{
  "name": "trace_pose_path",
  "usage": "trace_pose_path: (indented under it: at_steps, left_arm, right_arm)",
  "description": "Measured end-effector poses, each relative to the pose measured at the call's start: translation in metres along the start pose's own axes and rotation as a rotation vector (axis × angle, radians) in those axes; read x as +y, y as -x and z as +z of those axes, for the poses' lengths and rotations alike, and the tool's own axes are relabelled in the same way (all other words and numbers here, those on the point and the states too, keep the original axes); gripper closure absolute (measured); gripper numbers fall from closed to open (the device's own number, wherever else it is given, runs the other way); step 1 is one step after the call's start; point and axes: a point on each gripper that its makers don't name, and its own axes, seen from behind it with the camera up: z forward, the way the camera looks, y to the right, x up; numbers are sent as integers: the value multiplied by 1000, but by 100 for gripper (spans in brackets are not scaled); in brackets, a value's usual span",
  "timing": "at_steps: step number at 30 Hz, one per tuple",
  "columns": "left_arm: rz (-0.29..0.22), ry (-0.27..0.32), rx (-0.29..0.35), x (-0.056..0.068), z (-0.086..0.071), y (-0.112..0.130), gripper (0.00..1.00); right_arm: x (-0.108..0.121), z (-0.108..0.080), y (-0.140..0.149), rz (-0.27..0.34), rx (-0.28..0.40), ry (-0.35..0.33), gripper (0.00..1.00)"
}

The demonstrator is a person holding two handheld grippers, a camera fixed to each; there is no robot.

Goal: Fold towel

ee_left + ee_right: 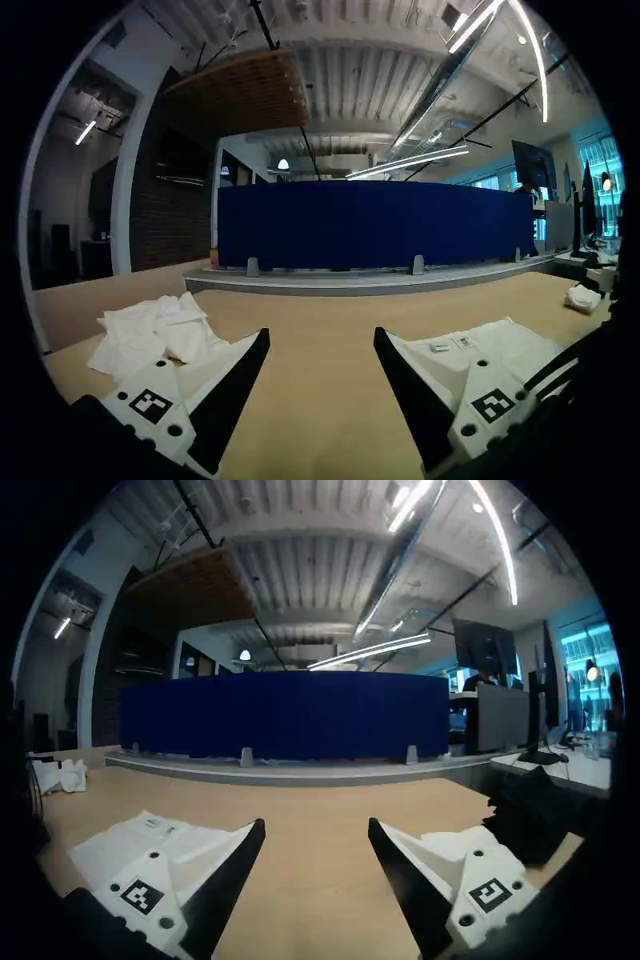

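Left tongs (320, 332): open, empty, held low over the bare wood desk (320, 400). To their left, a crumpled white towel (152, 332), heaped on the desk, touching neither finger. Behind, a blue partition (376, 224) along the far edge. To their right, a flat white cloth (496, 344) with small labels, partly hidden by the right finger. Right tongs (316, 822): open, empty, low over the same desk, with the flat cloth to their left and a black heap of fabric (536, 812) to their right. Risks: the towel is bunched, so a pinch may take one layer only and drag the heap instead of spreading it; the flat cloth lies near and a wide sweep could snag it.
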Motion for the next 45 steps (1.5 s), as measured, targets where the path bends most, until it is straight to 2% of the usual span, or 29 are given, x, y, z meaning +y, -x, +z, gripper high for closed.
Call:
trace_pose_path:
  at_steps: [20, 24, 27, 32, 36, 42, 45]
  left_arm:
    - [1, 5, 0, 1, 1, -1, 3]
    - [11, 8, 5, -1, 1, -10, 3]
    - [15, 19, 31, -1, 1, -27, 3]
    - [30, 28, 36, 2, 0, -63, 3]
    - [21, 46, 35, 7, -2, -101, 3]
    - [12, 52, 19, 8, -9, -160, 3]
    - [7, 70, 4, 14, -15, -179, 3]
  right_arm:
    - [-3, -1, 1, -3, 1, -5, 1]
    - [-8, -3, -5, -12, 5, -19, 1]
    - [-11, -4, -21, -19, 19, -26, 0]
    - [-13, -6, -57, -29, 23, -20, 0]
    - [-15, -10, -98, -33, 32, -15, 0]
    - [-12, -19, -161, -23, 23, 10, 0]
    - [-14, -24, -192, -22, 31, 9, 0]
